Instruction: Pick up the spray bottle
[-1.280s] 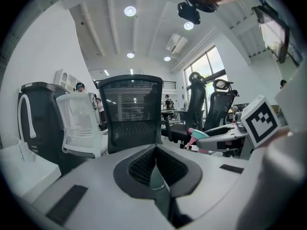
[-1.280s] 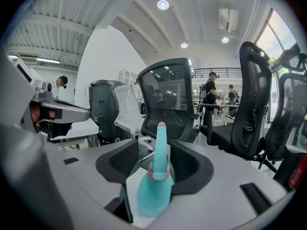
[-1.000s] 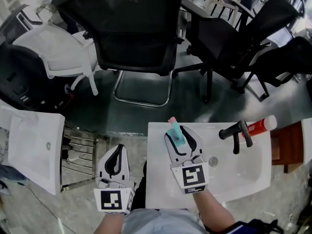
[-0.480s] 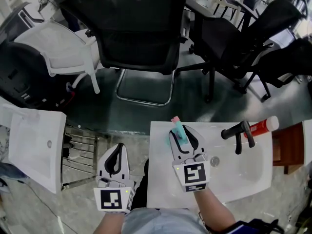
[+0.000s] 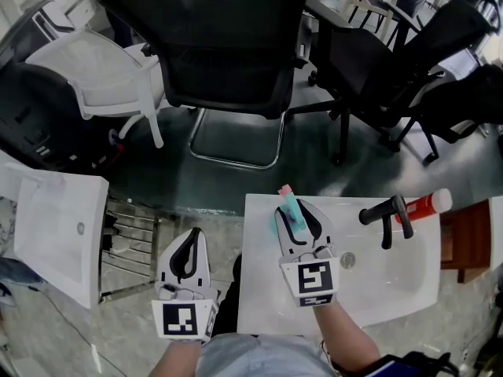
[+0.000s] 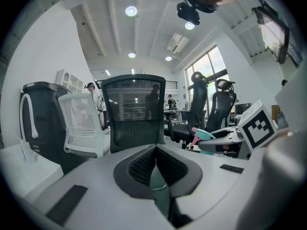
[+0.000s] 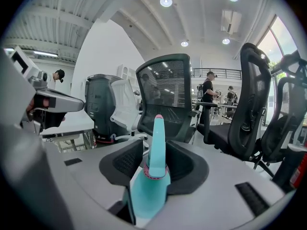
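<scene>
The right gripper (image 5: 295,213) has just been closing its jaws and clamps a teal spray bottle (image 5: 286,203) at the neck. The bottle's pink nozzle points away, at the far left corner of a white sink (image 5: 259,305). The left gripper (image 5: 191,240), jaws together and empty, hovers just off the sink's left edge.

Teal spray bottle (image 7: 148,186) in just-closing tongs (image 7: 154,146)

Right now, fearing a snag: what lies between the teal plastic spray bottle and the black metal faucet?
Head view: the right gripper's finger, just closed further onto the spray bottle, then bare white sink.
</scene>
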{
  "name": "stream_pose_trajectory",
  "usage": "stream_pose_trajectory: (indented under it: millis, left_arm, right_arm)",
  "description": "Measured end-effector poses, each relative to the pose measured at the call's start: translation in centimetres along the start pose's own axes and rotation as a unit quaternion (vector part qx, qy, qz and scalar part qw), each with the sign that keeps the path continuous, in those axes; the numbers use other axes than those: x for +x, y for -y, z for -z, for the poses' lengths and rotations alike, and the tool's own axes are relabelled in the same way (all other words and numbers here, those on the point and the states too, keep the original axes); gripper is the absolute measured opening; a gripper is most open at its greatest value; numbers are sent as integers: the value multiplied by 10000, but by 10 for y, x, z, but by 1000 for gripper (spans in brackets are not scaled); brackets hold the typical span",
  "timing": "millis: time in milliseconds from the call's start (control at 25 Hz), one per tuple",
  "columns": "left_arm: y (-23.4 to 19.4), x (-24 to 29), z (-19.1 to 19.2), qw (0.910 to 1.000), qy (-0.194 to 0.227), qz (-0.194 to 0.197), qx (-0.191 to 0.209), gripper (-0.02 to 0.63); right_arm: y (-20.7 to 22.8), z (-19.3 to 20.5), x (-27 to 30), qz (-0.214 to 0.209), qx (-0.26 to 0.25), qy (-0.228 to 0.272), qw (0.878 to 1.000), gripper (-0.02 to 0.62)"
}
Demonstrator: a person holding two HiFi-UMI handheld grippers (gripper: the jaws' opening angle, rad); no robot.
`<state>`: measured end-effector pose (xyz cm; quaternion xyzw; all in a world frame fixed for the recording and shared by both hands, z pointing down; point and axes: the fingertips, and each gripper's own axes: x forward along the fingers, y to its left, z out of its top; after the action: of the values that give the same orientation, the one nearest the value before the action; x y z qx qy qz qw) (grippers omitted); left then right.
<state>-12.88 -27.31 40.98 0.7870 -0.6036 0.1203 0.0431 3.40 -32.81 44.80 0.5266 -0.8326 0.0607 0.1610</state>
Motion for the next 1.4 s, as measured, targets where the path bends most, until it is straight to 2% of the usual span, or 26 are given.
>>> stream_pose_trajectory:
  millis: [320, 480, 680, 1160, 1400]
  left_arm:
    - [-2, 0, -1, 10000, 33, -23, 4, 18]
    - [-2, -1, 1, 10000, -28, -30, 7, 18]
    - [-3, 1, 1, 10000, 15, -42, 4, 18]
    - [-3, 0, 1, 10000, 3, -46, 11, 18]
    - [-1, 2, 2, 10000, 9, -57, -31, 18]
  right_arm:
    - [2, 1, 3, 60, -209, 121, 9997, 172]
    - [2, -1, 0, 107, -128, 44, 9999, 175]
    - [4, 3, 2, 136, -328, 162, 9992, 176]
    - [8, 2, -2, 170, -336, 141, 9992, 181]
    - [7, 7, 0, 35, -275, -75, 9996, 178]
